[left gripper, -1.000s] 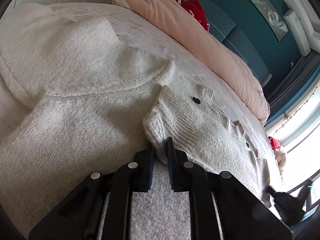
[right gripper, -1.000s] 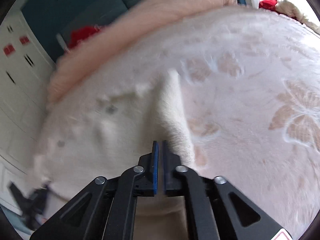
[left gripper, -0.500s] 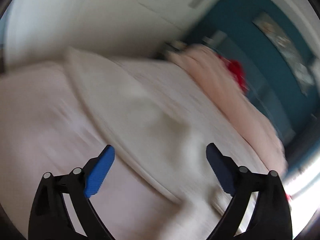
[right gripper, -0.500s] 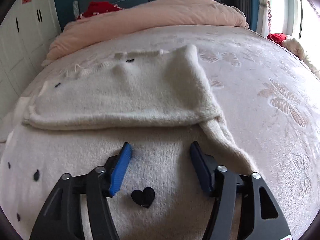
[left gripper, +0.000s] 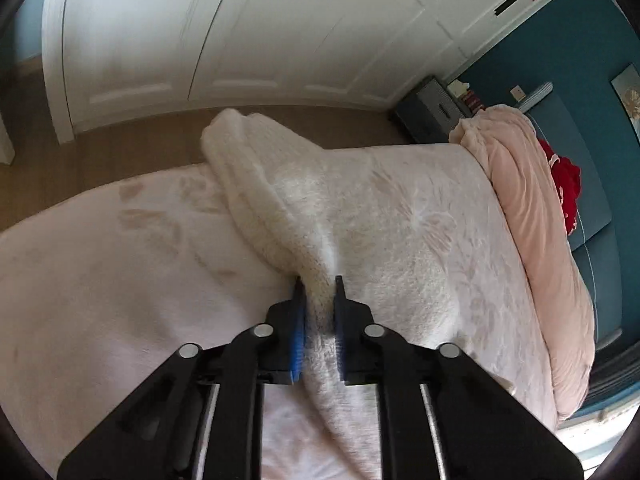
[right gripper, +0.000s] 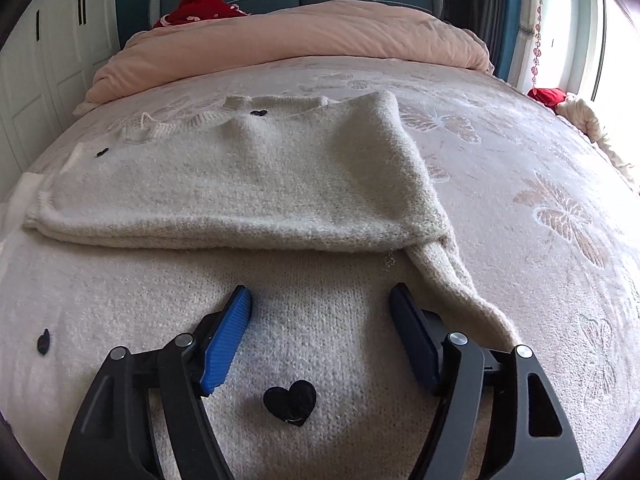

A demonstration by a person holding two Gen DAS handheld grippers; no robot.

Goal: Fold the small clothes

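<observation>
A cream knitted sweater with small black hearts lies on the bed, its upper half folded over toward me. One sleeve trails out to the right of the fold. My right gripper hovers low over the sweater's near part, its jaws opening, and no fabric is pinched between them. In the left wrist view, my left gripper is shut on a raised ridge of the sweater's sleeve, which runs away toward the bed's edge.
The bed cover is pale pink with butterfly patterns. A pink duvet is bunched at the headboard, with a red item behind it. White wardrobe doors, wooden floor and a grey bedside cabinet lie beyond the bed's edge.
My left gripper let go of the cuff, swung open across the bed and shut on the sleeve. My right gripper opened and released the fold, which now lies flat.
</observation>
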